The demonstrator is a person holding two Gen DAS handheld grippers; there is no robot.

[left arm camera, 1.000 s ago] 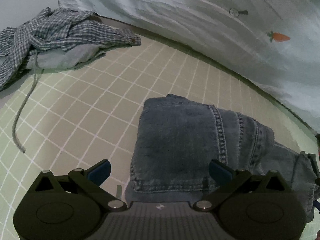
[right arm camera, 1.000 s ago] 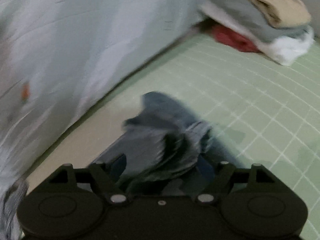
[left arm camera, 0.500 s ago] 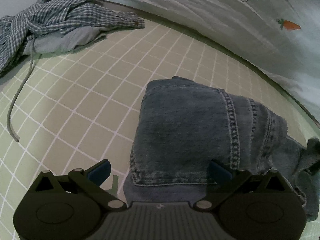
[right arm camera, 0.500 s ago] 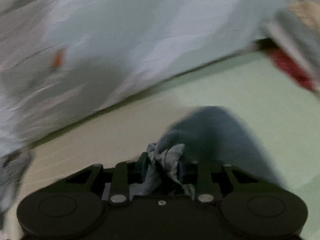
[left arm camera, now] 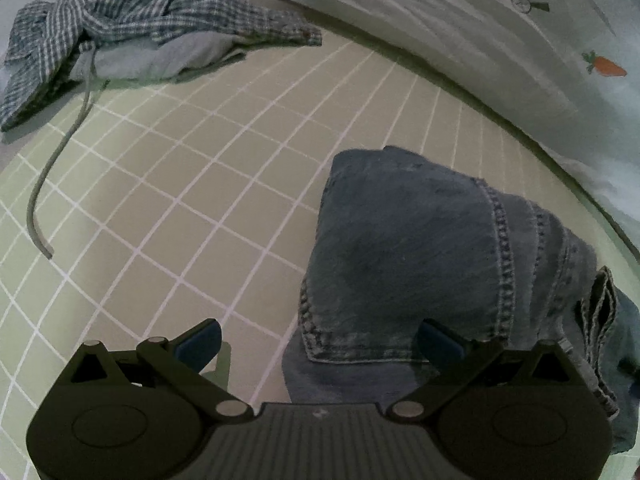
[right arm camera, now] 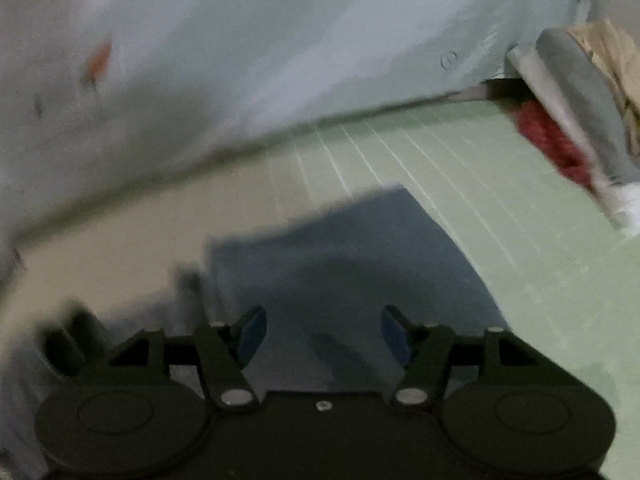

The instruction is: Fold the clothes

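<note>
Pale green checked bedding (left arm camera: 168, 184) covers the bed, with a light quilt (left arm camera: 460, 40) printed with small carrots bunched along its far edge. On the sheet lie the jeans (left arm camera: 404, 256), folded into a thick bundle, a hem running across the near edge and a looser flap sticking up at the right side. The left claw (left arm camera: 318, 340) hangs just over the bundle's near edge with its blue fingers (left arm camera: 200, 340) spread wide, holding nothing. The change is on the other side: half a second ago the right claw (right arm camera: 324, 334) was pinching a bunch of denim between its fingers, and now those fingers stand apart and empty above the jeans (right arm camera: 352, 264), though that view is smeared by motion. So the cloth has been let go, and I would judge the last fold is laid down and this garment is about done. At the far left a crumpled checked shirt (left arm camera: 132, 28) sits on top of something grey with a loose cord (left arm camera: 52, 168) trailing out, well apart from the jeans and seemingly not yet folded. Off to the right a stack of folded clothes (right arm camera: 580, 112) waits by the quilt, probably where the jeans belong next.
</note>
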